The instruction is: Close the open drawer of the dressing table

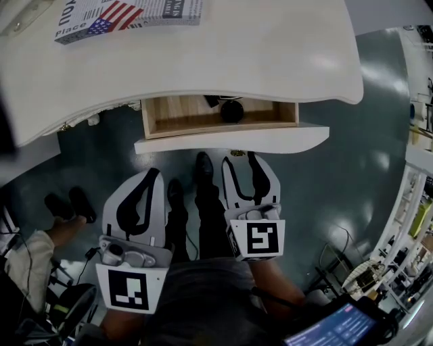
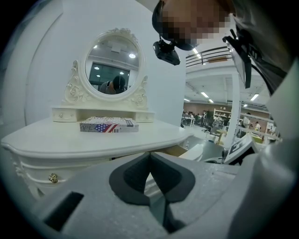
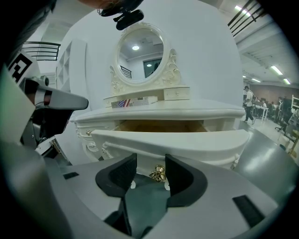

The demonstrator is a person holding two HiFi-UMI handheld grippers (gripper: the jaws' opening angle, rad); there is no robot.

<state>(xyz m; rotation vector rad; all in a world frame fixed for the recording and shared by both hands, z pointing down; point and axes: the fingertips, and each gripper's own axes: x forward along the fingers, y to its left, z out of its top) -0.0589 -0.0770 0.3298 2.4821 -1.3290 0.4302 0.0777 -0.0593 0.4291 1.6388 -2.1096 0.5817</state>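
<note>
The white dressing table (image 1: 270, 61) has its middle drawer (image 1: 220, 123) pulled out, showing a wooden inside with a dark round object (image 1: 232, 110). The drawer's curved white front (image 3: 173, 142) carries a brass knob (image 3: 158, 173). My right gripper (image 3: 151, 159) is open just below and in front of that drawer front, and the knob shows through the gap between its dark pads. In the head view this gripper (image 1: 240, 161) points at the drawer front (image 1: 230, 142). My left gripper (image 1: 150, 177) is shut on nothing, lower left of the drawer; its pads (image 2: 140, 175) meet.
A flag-printed box (image 1: 128, 15) lies on the tabletop before an oval mirror (image 2: 112, 65). A smaller side drawer knob (image 2: 53, 178) sits at the left. The person's dark shoes (image 1: 201, 167) stand under the drawer; another person's feet (image 1: 67, 206) are at left. Shelving (image 1: 416, 203) stands right.
</note>
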